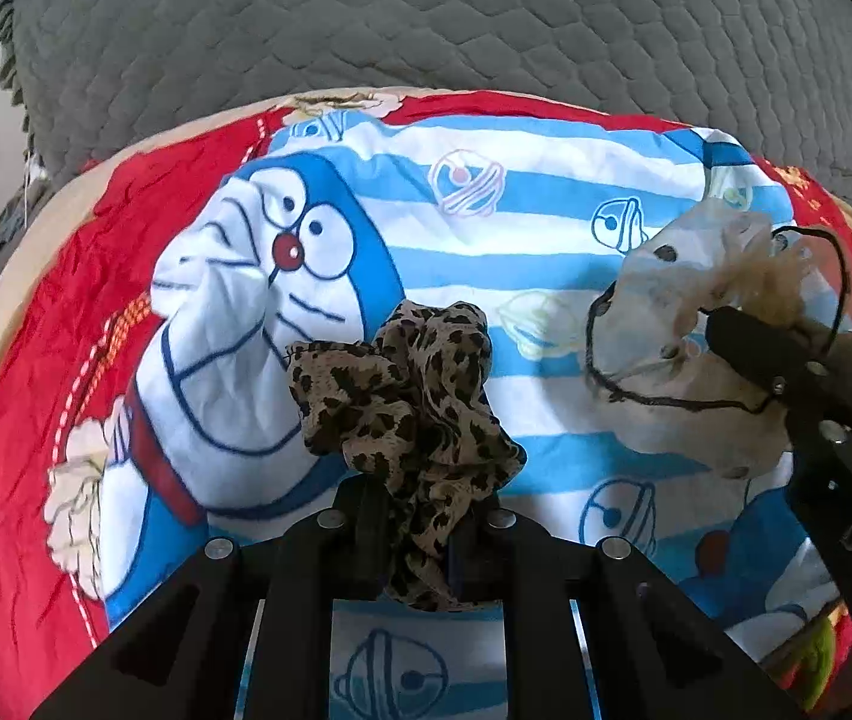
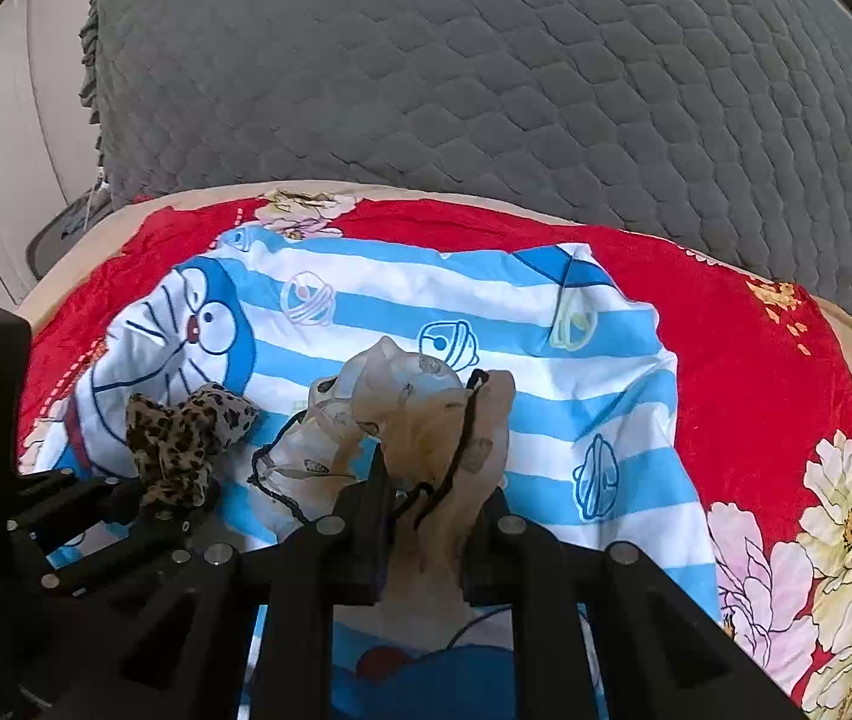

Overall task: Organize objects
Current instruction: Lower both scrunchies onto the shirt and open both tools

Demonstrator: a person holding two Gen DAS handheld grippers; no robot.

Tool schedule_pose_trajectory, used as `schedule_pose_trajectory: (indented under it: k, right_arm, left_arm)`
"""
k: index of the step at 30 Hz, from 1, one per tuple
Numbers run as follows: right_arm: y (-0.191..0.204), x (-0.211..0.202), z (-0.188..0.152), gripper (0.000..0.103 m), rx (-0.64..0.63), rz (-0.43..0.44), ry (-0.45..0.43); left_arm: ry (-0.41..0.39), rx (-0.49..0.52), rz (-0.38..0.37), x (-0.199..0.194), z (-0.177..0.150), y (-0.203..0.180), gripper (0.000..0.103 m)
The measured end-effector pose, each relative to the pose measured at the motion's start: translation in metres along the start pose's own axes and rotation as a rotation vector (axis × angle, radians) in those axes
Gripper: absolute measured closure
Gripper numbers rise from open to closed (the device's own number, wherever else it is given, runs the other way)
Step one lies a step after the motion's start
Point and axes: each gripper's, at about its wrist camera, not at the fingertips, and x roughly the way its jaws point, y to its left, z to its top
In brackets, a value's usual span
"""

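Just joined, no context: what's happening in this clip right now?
A person is working with a claw in each hand over a blue-and-white striped cartoon cloth spread on a red floral blanket. The left claw is shut on a leopard-print scrunchie. The right claw is shut on a sheer beige fabric piece with black cord trim. Both items are bunched up and held just over the cloth, side by side; neither has been set down yet. A grey quilted cover lies behind.
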Motion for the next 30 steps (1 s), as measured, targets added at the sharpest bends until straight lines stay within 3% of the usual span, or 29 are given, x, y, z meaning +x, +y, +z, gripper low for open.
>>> schedule_pose_trajectory:
  k: [10, 18, 23, 27, 30]
  right_arm:
    - [-0.002, 0.018, -0.005, 0.084, 0.002, -0.027, 0.058]
    - [-0.007, 0.019, -0.010, 0.081, 0.020, -0.029, 0.068]
    - [-0.008, 0.018, -0.012, 0.079, 0.023, -0.024, 0.070]
    - [-0.006, 0.017, -0.014, 0.072, 0.015, -0.026, 0.077]
    - [-0.005, 0.016, -0.016, 0.058, 0.009, -0.026, 0.076]
  left_arm:
    - [-0.032, 0.046, 0.059, 0.003, 0.001, -0.007, 0.083]
    - [-0.031, 0.006, 0.054, 0.002, 0.001, -0.002, 0.075]
    - [-0.032, -0.010, 0.080, 0.001, -0.002, 0.002, 0.047]
    - [-0.020, -0.025, 0.081, 0.001, -0.002, 0.007, 0.036]
    - [-0.016, -0.033, 0.082, 0.002, -0.003, 0.009, 0.028]
